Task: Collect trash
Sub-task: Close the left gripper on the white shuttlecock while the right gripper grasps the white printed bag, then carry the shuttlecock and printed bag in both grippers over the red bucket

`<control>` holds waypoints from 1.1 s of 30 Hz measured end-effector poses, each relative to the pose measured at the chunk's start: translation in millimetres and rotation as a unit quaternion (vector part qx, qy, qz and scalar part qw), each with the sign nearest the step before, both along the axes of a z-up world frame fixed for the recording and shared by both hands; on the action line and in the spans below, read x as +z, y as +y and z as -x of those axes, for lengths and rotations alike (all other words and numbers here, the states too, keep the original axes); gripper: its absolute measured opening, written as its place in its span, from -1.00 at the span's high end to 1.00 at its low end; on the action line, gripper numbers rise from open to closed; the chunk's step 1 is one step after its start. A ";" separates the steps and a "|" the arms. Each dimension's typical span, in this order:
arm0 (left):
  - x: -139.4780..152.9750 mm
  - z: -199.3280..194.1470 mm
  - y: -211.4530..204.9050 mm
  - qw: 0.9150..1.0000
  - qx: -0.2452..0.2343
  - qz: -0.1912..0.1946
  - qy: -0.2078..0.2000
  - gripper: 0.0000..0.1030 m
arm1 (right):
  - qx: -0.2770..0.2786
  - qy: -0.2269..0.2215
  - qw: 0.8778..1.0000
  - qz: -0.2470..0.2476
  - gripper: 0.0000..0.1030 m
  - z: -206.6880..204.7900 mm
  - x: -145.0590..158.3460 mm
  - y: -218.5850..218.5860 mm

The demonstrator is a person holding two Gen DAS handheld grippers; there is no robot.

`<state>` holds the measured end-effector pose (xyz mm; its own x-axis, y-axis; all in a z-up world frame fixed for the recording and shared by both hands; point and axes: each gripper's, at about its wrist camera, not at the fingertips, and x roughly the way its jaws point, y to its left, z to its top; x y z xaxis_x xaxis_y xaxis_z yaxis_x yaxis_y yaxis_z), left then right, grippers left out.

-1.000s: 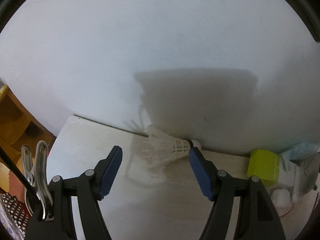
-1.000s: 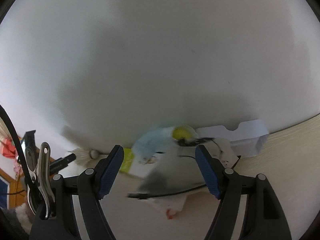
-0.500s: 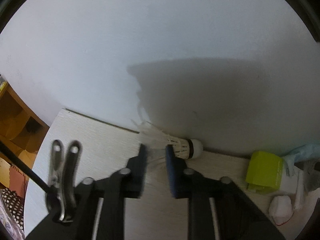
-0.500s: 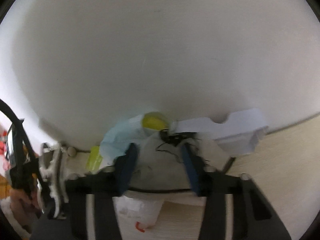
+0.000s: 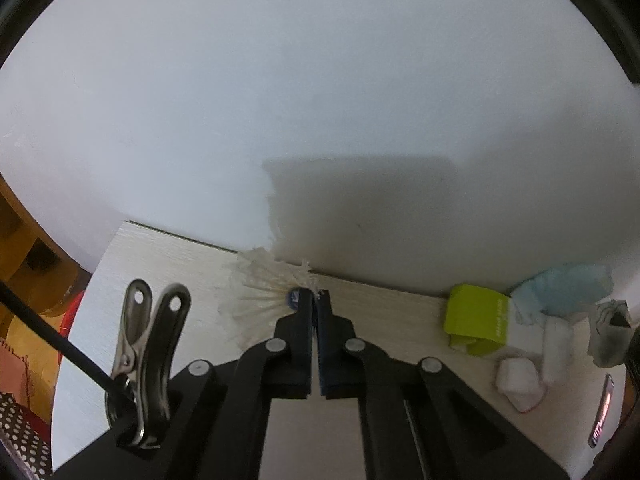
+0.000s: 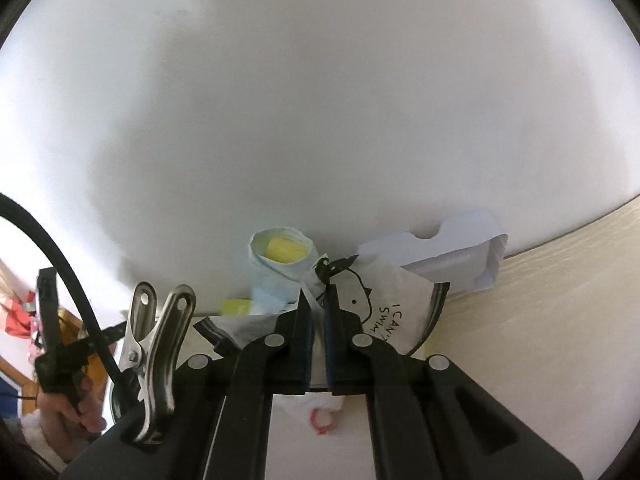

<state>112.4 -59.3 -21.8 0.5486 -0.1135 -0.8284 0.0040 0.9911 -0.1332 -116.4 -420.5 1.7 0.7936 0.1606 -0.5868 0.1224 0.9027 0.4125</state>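
Pinching shuttlecock feathers: left gripper | right gripper clamped on printed bag

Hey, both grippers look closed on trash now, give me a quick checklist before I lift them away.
1. Left gripper shut on the shuttlecock: ok, feathers fan out past the jaws.
2. Grip on the shuttlecock's firm cork end: cannot tell, the jaws hide it.
3. Right gripper shut on the printed white bag: ok.
4. Bag free of the blue mask and the loose trash beside it: cannot tell, they overlap.
5. Green box and white wads collected: not ok, both lie on the table.
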 end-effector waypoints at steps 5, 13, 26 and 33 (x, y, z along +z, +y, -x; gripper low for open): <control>21.4 14.5 26.8 1.000 -0.010 0.008 -0.022 0.97 | 0.018 -0.024 0.999 0.011 0.90 10.1 22.5 26.3; 58.9 47.0 71.2 0.997 -0.021 0.006 -0.070 0.97 | 0.063 -0.050 0.997 0.017 0.90 1.5 39.4 74.1; 69.8 71.7 159.3 0.997 0.033 0.014 -0.070 0.97 | 0.120 -0.053 0.991 0.033 0.90 -24.0 39.8 142.1; 67.9 72.7 189.5 0.996 0.057 0.019 -0.067 0.97 | 0.147 -0.058 0.987 0.036 0.90 -20.2 52.9 167.5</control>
<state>39.7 130.2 46.1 0.6645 -0.0735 -0.7437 -0.0886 0.9804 -0.1761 -96.2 -253.0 54.7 0.7814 0.3554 -0.5129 -0.1942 0.9196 0.3414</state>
